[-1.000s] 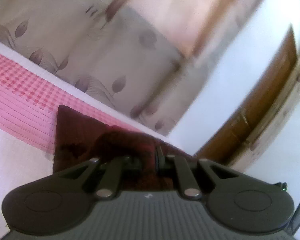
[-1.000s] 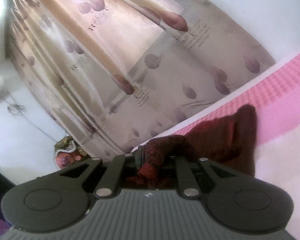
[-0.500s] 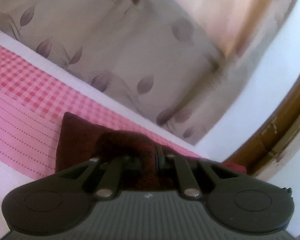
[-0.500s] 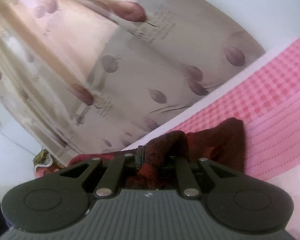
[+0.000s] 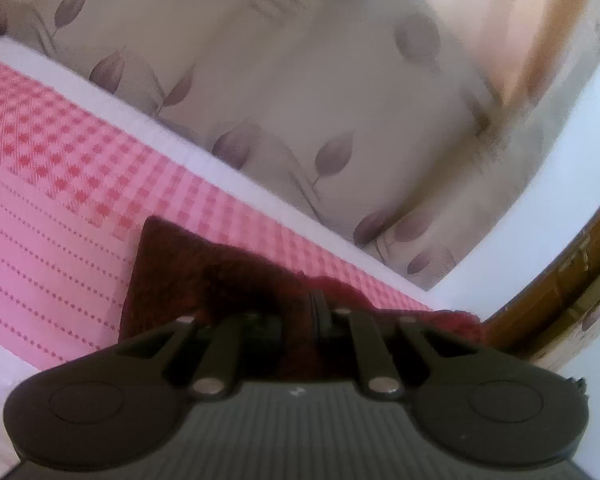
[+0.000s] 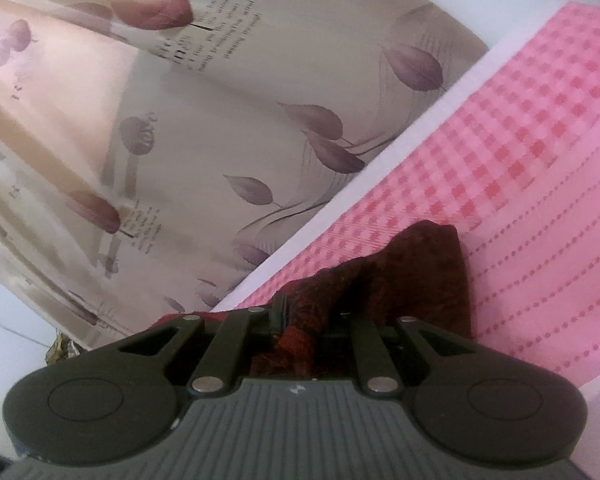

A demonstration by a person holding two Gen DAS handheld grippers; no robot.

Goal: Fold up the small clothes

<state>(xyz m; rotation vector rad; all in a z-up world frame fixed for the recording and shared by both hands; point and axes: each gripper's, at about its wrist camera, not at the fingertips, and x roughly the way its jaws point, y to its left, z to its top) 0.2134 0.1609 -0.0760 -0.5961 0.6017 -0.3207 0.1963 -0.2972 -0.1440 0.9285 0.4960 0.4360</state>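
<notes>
Dark red garment [image 5: 172, 272], pink checked bedcover [image 5: 60, 152]

Both wrist views low and close over the pink bedcover [image 5: 60, 184], facing the curtain [image 6: 228, 128], shared

The curtain [image 6: 228, 128] in the right wrist view is carrying printed dark lettering beside its purple leaves: several short lines near the top and another block lower left, all too blurred and tilted to be read. A small pale mark is showing on the tongs' grey body [image 6: 296, 390], also unreadable.
</notes>
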